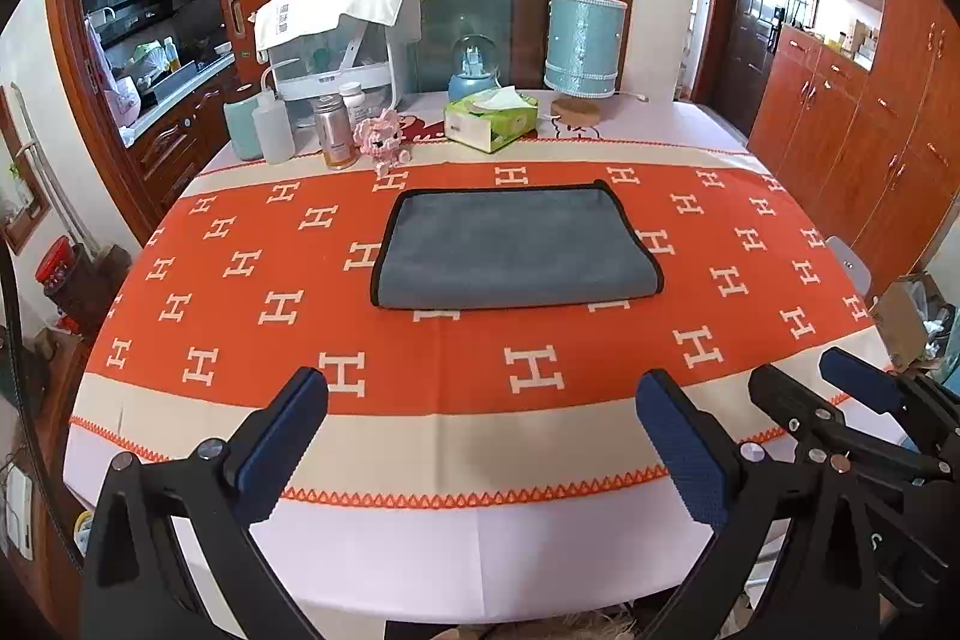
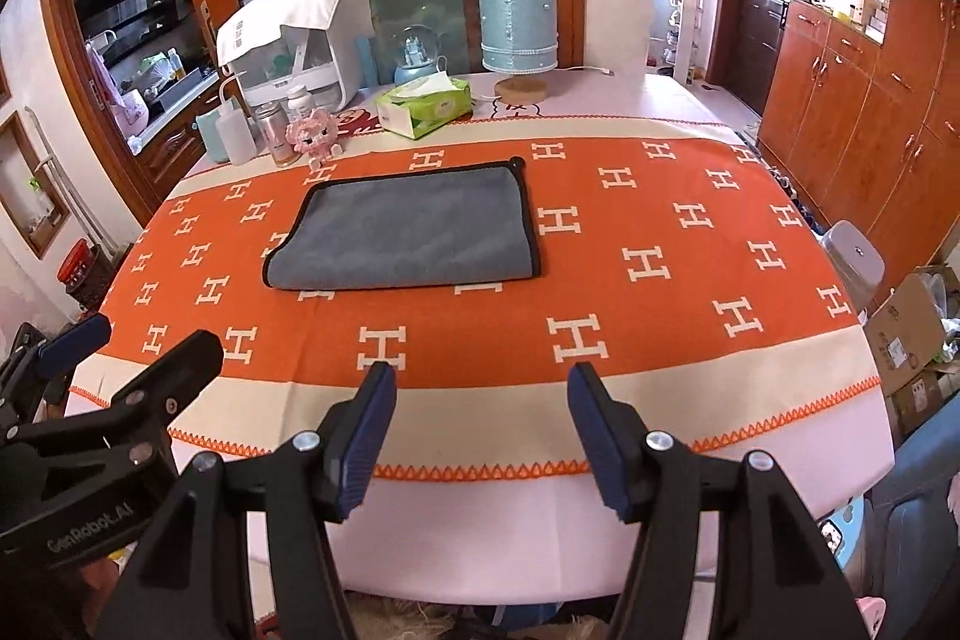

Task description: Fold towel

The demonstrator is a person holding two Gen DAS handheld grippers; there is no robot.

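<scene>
A grey towel (image 1: 516,250) with black trim lies folded in half on the orange tablecloth, its fold toward me; it also shows in the right wrist view (image 2: 408,235). My left gripper (image 1: 480,388) is open and empty, above the table's near edge, well short of the towel. My right gripper (image 2: 480,382) is open and empty, beside it to the right, also short of the towel. Each gripper shows in the other's view: the right gripper (image 1: 840,388) and the left gripper (image 2: 132,340).
The orange H-patterned tablecloth (image 1: 240,316) covers the table. At the far edge stand bottles (image 1: 273,124), a pink toy (image 1: 384,139), a green tissue box (image 1: 489,118), a blue lamp (image 1: 582,46) and a white appliance (image 1: 342,40). Cabinets (image 1: 852,130) stand right.
</scene>
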